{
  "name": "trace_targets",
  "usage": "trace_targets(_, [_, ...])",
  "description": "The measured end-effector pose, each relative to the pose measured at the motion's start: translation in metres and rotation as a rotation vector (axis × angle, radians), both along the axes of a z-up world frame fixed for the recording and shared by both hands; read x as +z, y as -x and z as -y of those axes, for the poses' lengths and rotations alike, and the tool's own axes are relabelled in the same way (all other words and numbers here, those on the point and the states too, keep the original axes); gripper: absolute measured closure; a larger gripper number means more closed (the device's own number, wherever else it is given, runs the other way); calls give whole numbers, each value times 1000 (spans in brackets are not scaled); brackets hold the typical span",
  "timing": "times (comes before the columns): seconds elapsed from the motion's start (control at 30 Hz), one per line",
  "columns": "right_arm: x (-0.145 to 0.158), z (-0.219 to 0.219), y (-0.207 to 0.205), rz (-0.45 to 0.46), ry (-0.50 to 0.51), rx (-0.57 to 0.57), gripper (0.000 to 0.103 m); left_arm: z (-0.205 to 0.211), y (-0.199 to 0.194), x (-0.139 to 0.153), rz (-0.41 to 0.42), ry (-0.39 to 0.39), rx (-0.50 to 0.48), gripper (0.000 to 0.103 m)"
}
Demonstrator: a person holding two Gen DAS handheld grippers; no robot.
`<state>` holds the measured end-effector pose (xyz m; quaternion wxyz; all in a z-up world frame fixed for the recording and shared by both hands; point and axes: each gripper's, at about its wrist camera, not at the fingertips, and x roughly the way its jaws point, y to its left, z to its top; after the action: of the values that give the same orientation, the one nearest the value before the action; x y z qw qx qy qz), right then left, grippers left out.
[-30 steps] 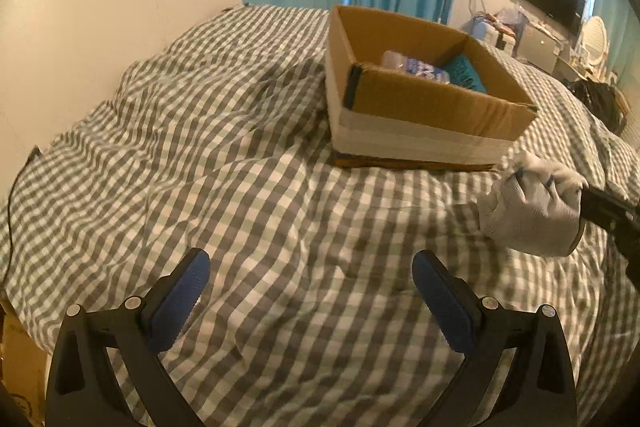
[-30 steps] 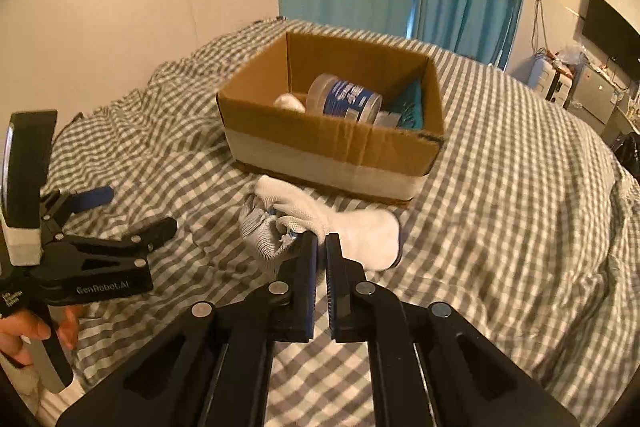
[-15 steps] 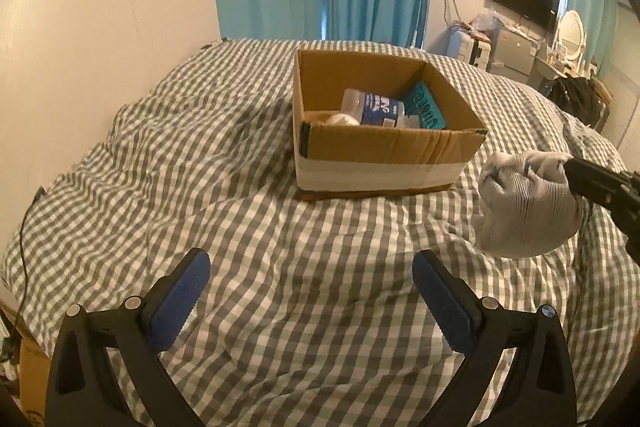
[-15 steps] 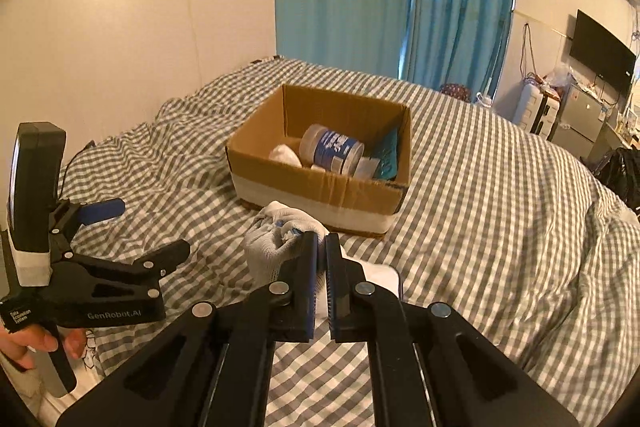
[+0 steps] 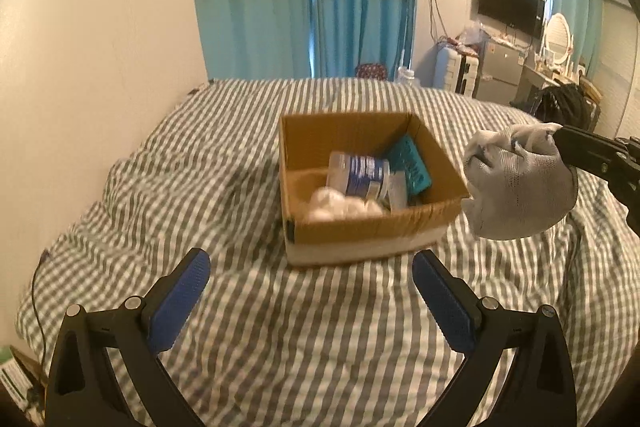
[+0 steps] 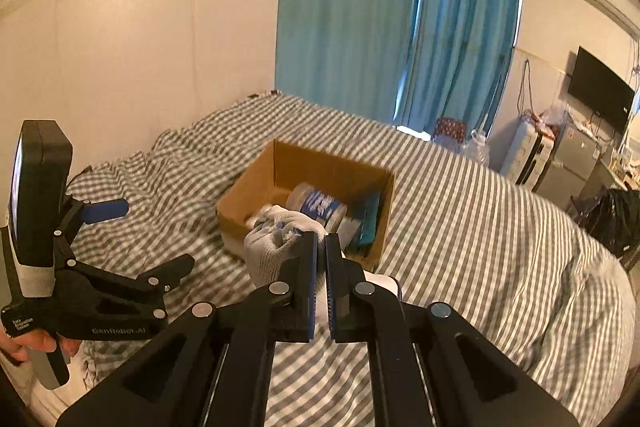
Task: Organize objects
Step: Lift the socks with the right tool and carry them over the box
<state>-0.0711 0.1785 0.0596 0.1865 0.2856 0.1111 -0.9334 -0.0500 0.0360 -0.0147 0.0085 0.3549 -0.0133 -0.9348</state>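
My right gripper (image 6: 321, 247) is clenched on a grey knit glove (image 5: 516, 183), pinching its bunched cuff end so that the rest hangs below the jaws as a soft pouch. A second ago that glove was low, close to the checked bed cover (image 5: 320, 327) just in front of the cardboard box (image 5: 372, 223); now it hangs in the air, clear of the cover, level with the box's rim and just off its near right corner. Both of my hands have come up, and the box looks smaller and further below me than it did.

My left gripper (image 5: 310, 295) is released, its blue pads wide apart with nothing between them, poised over the bed on the near side of the box.

The box stands open on the bed. Inside it lie a clear jar with a blue label (image 5: 358, 173), a teal packet (image 5: 412, 167) against the right wall and something white and crumpled (image 5: 340, 207) at the near wall.

I judge that the lift is done and the glove now has enough height to pass over the box's front wall. What remains is to carry it across to the box, over the opening, and let go. The loose lower part could snag on the rim if I come in low.
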Motion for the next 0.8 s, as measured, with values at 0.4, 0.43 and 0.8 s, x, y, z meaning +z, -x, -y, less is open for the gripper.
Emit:
trace_targets(0.4, [32,11,81,-74,20,-14,99,11,90,23,-31,-2,13,0])
trace_targets(0.43, [31,13,90,-72,24,-15,99,11,99,21,-27,3,14,0])
trace_targets(0.8, [-22,32,187,26,43,-48,99,5,173,-27,57,82,2,0])
